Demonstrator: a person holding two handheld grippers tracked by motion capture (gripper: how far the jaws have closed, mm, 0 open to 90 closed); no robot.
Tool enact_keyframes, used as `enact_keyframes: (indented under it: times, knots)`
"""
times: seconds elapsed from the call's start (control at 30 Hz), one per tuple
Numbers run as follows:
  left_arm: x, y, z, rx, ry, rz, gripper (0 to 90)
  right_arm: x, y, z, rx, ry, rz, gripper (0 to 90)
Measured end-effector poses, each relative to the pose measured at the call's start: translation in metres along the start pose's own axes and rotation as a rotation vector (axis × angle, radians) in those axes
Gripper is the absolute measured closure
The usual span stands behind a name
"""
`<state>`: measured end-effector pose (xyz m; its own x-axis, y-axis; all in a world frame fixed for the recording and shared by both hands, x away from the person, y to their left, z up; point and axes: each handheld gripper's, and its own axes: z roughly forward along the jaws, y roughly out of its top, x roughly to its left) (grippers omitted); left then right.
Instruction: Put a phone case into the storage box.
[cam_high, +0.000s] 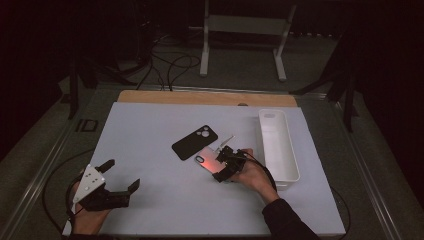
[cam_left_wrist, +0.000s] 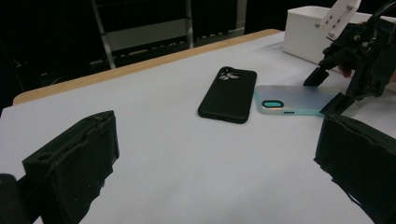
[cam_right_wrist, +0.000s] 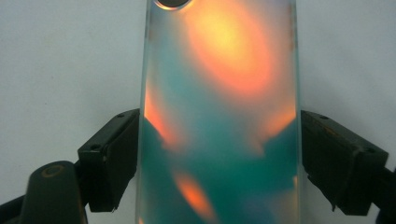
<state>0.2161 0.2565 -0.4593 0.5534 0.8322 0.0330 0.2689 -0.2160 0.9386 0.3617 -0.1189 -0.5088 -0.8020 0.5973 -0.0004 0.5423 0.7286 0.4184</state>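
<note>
An iridescent phone (cam_high: 206, 161) with orange and teal sheen lies flat on the white mat (cam_high: 150, 200), right of centre. My right gripper (cam_high: 219, 164) straddles its near end, and in the right gripper view both pads sit against the long edges of the phone (cam_right_wrist: 219, 93), shut on it. A black phone case (cam_high: 195, 141) lies camera side up just left of it, touching or nearly so. The left gripper view has the case (cam_left_wrist: 229, 93), the phone (cam_left_wrist: 299, 99) and the right gripper (cam_left_wrist: 324, 92) farther off. At the mat's front left my left gripper (cam_high: 121, 175) stands open and holds nothing.
A long white bin (cam_high: 292, 150) stands along the mat's right side, close to my right hand. A wooden strip (cam_high: 200, 97) borders the far edge. Cables and a white metal stand (cam_high: 245, 25) lie on the floor beyond the table.
</note>
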Motion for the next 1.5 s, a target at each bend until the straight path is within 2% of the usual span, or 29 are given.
enact_keyframes:
  times: [0.1, 0.3, 0.33, 0.37, 0.4, 0.5, 0.6, 0.63, 0.77, 0.93, 1.07, 1.13, 1.5]
  knots:
    - [0.0, 0.0, 0.0, 0.0, 0.0, -0.002, 0.0, 0.001, 0.0, -0.001, -0.001, -0.002, 0.013, 17.2]
    - [0.0, 0.0, 0.001, 0.002, -0.001, 0.0, 0.0, 0.005, -0.004, -0.004, -0.022, -0.028, 0.012, 17.3]
    - [-0.001, 0.0, 0.001, 0.004, -0.002, 0.0, 0.0, 0.005, -0.004, -0.004, -0.022, -0.028, 0.0, 17.3]
    - [-0.001, 0.0, 0.002, 0.005, -0.002, 0.0, 0.0, 0.006, -0.004, -0.006, -0.042, -0.035, 0.025, 17.3]
    - [-0.001, 0.0, 0.002, 0.008, -0.002, 0.001, 0.0, 0.006, -0.004, -0.007, -0.051, -0.039, 0.017, 17.3]
    - [-0.001, 0.0, 0.002, 0.01, -0.002, 0.003, 0.0, 0.008, -0.003, -0.014, -0.095, -0.042, 0.03, 17.4]
    - [-0.001, 0.0, 0.002, 0.011, -0.001, 0.003, 0.0, 0.008, -0.003, -0.015, -0.101, -0.042, 0.03, 17.3]
    - [-0.001, 0.0, 0.002, 0.011, -0.001, 0.003, 0.0, 0.008, -0.003, -0.018, -0.125, -0.044, 0.028, 17.3]
    - [-0.002, 0.0, 0.003, 0.011, -0.003, 0.004, 0.0, 0.009, -0.002, -0.024, -0.175, -0.033, 0.047, 17.3]
    - [-0.003, 0.0, 0.004, 0.012, -0.003, 0.005, 0.0, 0.011, -0.002, -0.029, -0.217, -0.027, 0.048, 17.3]
    - [-0.004, 0.001, 0.004, 0.014, -0.006, 0.006, 0.0, 0.012, -0.001, -0.033, -0.253, -0.022, 0.067, 17.3]
    - [-0.005, 0.001, 0.005, 0.016, -0.009, 0.007, 0.0, 0.013, -0.001, -0.038, -0.292, -0.016, 0.079, 17.3]
    - [-0.011, 0.005, 0.009, 0.019, -0.024, 0.012, 0.0, 0.017, 0.003, -0.051, -0.417, -0.01, 0.11, 17.3]
